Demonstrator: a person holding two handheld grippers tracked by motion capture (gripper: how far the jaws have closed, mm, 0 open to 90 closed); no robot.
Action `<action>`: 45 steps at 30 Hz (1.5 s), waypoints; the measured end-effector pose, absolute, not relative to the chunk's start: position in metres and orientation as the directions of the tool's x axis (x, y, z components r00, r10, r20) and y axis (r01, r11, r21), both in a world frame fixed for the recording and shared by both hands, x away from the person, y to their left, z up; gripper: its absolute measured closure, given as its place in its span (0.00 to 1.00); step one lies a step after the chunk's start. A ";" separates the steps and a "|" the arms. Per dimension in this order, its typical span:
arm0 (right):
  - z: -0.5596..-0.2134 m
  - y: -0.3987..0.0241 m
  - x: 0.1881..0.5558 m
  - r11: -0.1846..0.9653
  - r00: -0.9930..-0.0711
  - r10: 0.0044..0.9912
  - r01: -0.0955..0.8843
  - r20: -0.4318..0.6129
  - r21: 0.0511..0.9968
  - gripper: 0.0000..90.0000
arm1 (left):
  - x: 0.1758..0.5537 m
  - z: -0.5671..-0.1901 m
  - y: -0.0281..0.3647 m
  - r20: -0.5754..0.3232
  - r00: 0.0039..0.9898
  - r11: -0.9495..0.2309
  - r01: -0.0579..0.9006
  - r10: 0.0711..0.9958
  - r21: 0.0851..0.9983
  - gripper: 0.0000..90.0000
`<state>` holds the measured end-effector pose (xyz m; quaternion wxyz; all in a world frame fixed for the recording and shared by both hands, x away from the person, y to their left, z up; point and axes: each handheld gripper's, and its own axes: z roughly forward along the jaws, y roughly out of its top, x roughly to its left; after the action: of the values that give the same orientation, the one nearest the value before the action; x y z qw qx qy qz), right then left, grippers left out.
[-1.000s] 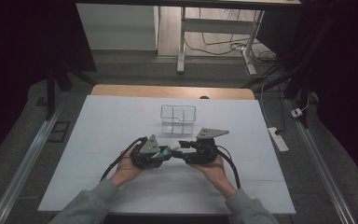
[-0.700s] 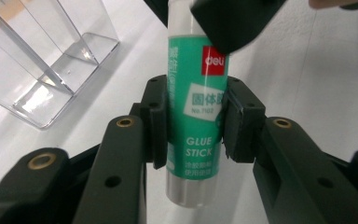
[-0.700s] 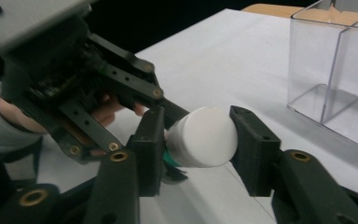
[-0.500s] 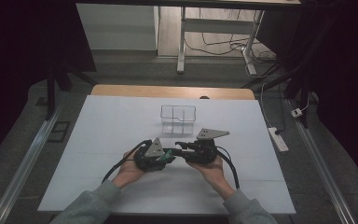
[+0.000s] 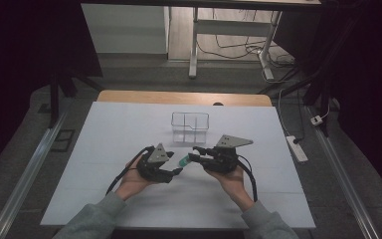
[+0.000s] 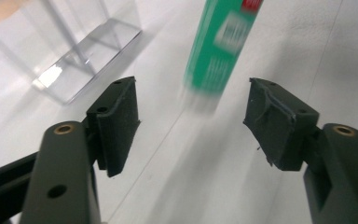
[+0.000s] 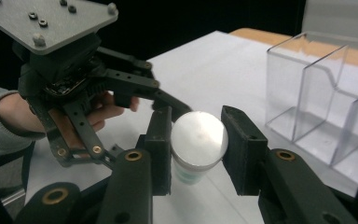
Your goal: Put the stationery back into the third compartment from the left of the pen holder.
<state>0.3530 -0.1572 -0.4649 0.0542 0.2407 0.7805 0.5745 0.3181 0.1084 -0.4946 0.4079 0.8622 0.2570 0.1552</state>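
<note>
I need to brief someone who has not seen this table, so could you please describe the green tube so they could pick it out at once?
On the white table, look just in front of the clear divided box, where the two hand-held grippers meet. The green tube is clamped by its white-capped end in the right hand-held gripper, its other end pointing between the open jaws of the left hand-held gripper. It is the one coloured item there.

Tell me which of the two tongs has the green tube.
The right tongs, clamped on the green tube at its white cap end; the left tongs stand open, holding nothing.

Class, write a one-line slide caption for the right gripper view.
Right hand-held gripper clamps a green white-capped tube beside a clear plastic divided box.
</note>
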 end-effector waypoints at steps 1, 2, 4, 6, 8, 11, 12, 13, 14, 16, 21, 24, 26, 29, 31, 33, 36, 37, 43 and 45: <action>-0.463 -0.159 0.353 0.218 -0.877 0.442 0.311 0.190 0.925 0.71 | 0.315 -0.495 0.113 0.054 0.812 -0.530 0.327 0.581 0.782 0.35; -0.462 -0.161 0.354 0.215 -0.875 0.445 0.309 0.189 0.926 0.71 | 0.312 -0.495 0.118 0.051 0.808 -0.529 0.334 0.587 0.780 0.35; -0.458 -0.164 0.355 0.208 -0.872 0.453 0.306 0.185 0.929 0.71 | 0.307 -0.495 0.127 0.057 0.799 -0.530 0.341 0.598 0.776 0.35; -0.456 -0.167 0.355 0.203 -0.870 0.459 0.299 0.180 0.932 0.71 | 0.304 -0.496 0.136 0.046 0.792 -0.523 0.357 0.608 0.774 0.35; -0.454 -0.170 0.356 0.197 -0.867 0.467 0.296 0.176 0.935 0.71 | 0.302 -0.497 0.144 0.038 0.783 -0.517 0.372 0.620 0.771 0.34; -0.451 -0.174 0.357 0.197 -0.863 0.475 0.292 0.169 0.936 0.71 | 0.297 -0.500 0.157 0.022 0.768 -0.499 0.395 0.641 0.771 0.34; -0.451 -0.175 0.357 0.197 -0.862 0.479 0.289 0.165 0.937 0.71 | 0.295 -0.501 0.161 0.019 0.764 -0.497 0.401 0.646 0.770 0.34; -0.450 -0.176 0.358 0.197 -0.860 0.482 0.291 0.166 0.936 0.71 | 0.293 -0.503 0.166 0.012 0.756 -0.488 0.410 0.654 0.771 0.34; -0.450 -0.177 0.358 0.195 -0.860 0.483 0.290 0.166 0.937 0.71 | 0.290 -0.504 0.171 0.009 0.749 -0.482 0.416 0.662 0.771 0.34; -0.448 -0.180 0.359 0.188 -0.856 0.489 0.291 0.167 0.938 0.71 | 0.286 -0.506 0.180 -0.002 0.734 -0.465 0.432 0.679 0.772 0.34; -0.444 -0.184 0.360 0.181 -0.852 0.499 0.284 0.161 0.942 0.71 | 0.274 -0.511 0.200 -0.006 0.696 -0.440 0.461 0.718 0.771 0.34; -0.441 -0.186 0.360 0.178 -0.849 0.505 0.276 0.153 0.945 0.71 | 0.269 -0.513 0.209 -0.023 0.680 -0.419 0.478 0.733 0.772 0.34; -0.439 -0.188 0.361 0.172 -0.847 0.509 0.275 0.154 0.946 0.71 | 0.267 -0.514 0.214 -0.024 0.677 -0.420 0.484 0.736 0.767 0.33; -0.436 -0.191 0.362 0.160 -0.843 0.517 0.269 0.152 0.950 0.71 | 0.264 -0.516 0.219 -0.026 0.671 -0.420 0.493 0.741 0.762 0.33; -0.432 -0.194 0.363 0.150 -0.837 0.526 0.265 0.150 0.952 0.71 | 0.261 -0.517 0.223 -0.025 0.660 -0.411 0.497 0.751 0.764 0.33; -0.429 -0.198 0.364 0.135 -0.831 0.535 0.263 0.154 0.955 0.71 | 0.259 -0.517 0.227 -0.019 0.650 -0.408 0.500 0.760 0.764 0.33; -0.423 -0.202 0.367 0.115 -0.823 0.547 0.252 0.150 0.961 0.71 | 0.257 -0.519 0.231 -0.026 0.641 -0.400 0.509 0.767 0.763 0.33; -0.420 -0.203 0.369 0.113 -0.823 0.548 0.246 0.146 0.963 0.71 | 0.257 -0.519 0.232 -0.025 0.640 -0.401 0.509 0.768 0.762 0.32; -0.411 -0.205 0.395 0.066 -0.790 0.586 0.270 0.181 0.961 0.71 | 0.257 -0.522 0.237 -0.031 0.639 -0.401 0.519 0.769 0.755 0.32; -0.411 -0.203 0.406 0.077 -0.779 0.601 0.277 0.177 0.958 0.71 | 0.256 -0.522 0.238 -0.031 0.637 -0.400 0.521 0.770 0.754 0.32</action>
<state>0.4056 -0.2027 -0.4114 0.1335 0.3043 0.7215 0.6075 0.2564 0.2381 -0.5225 0.3810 0.8205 0.3934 0.1636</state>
